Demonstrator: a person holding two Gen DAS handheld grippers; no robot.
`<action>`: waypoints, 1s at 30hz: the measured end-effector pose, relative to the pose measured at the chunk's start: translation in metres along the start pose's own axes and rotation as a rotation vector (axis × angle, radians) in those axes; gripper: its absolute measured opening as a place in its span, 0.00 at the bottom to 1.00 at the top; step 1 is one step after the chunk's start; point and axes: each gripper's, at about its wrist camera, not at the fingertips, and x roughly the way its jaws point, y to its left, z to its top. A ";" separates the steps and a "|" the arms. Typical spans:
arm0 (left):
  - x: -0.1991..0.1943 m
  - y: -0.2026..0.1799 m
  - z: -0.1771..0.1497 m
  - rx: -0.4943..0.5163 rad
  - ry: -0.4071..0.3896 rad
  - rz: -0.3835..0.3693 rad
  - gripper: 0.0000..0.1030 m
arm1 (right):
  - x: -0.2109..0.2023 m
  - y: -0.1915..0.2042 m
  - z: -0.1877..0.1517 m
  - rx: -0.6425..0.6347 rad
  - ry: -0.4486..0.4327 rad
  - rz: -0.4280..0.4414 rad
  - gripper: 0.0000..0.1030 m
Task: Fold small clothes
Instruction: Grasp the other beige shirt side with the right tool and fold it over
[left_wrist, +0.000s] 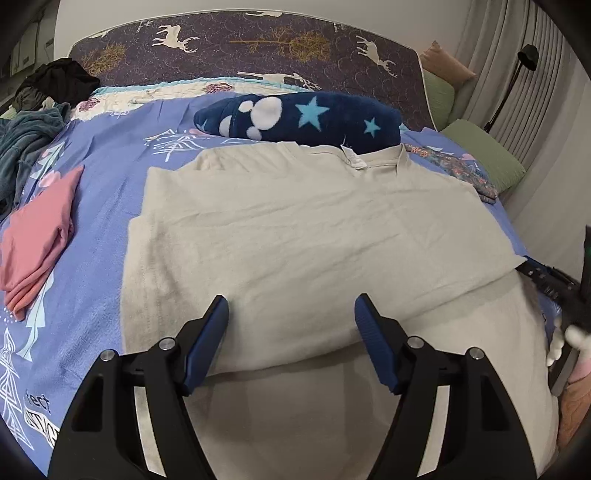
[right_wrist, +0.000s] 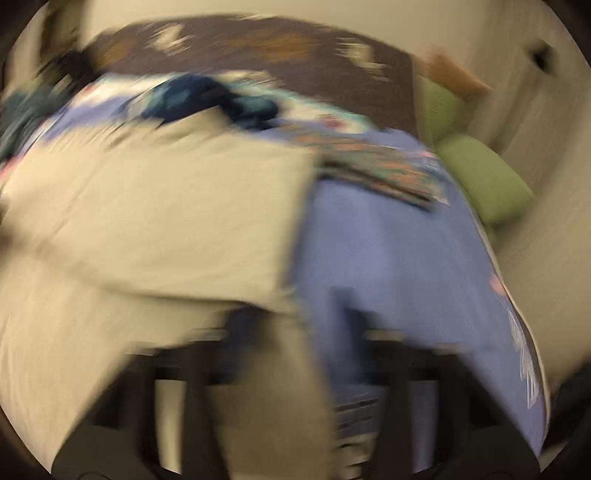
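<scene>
We are mid-fold on the beige shirt (left_wrist: 295, 229) spread on the bed (left_wrist: 99, 192) below the star blanket (left_wrist: 303, 116): left claw (left_wrist: 291, 325) gapes empty over its folded hem, right claw (right_wrist: 295, 332) too blurred to tell, so next needs a firm pinch.

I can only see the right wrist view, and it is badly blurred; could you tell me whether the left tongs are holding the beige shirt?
Observer: No, the left tongs stand open over the beige shirt, with nothing pinched between them.
Operator: Thank you. Which way does the collar lie?
Observer: At the far edge, with its white neck label showing.
Operator: Is anything folded already?
Observer: A folded pink garment lies on the blue sheet, left of the shirt.
</scene>
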 end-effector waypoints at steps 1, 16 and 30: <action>0.002 0.003 -0.002 -0.006 0.006 0.007 0.69 | 0.008 -0.025 -0.004 0.136 0.058 0.088 0.27; 0.001 0.022 -0.008 -0.072 -0.030 -0.100 0.76 | -0.027 -0.056 0.015 0.228 0.027 0.323 0.50; 0.012 -0.008 -0.010 0.082 0.000 0.101 0.77 | 0.103 -0.031 0.088 0.139 0.076 0.068 0.00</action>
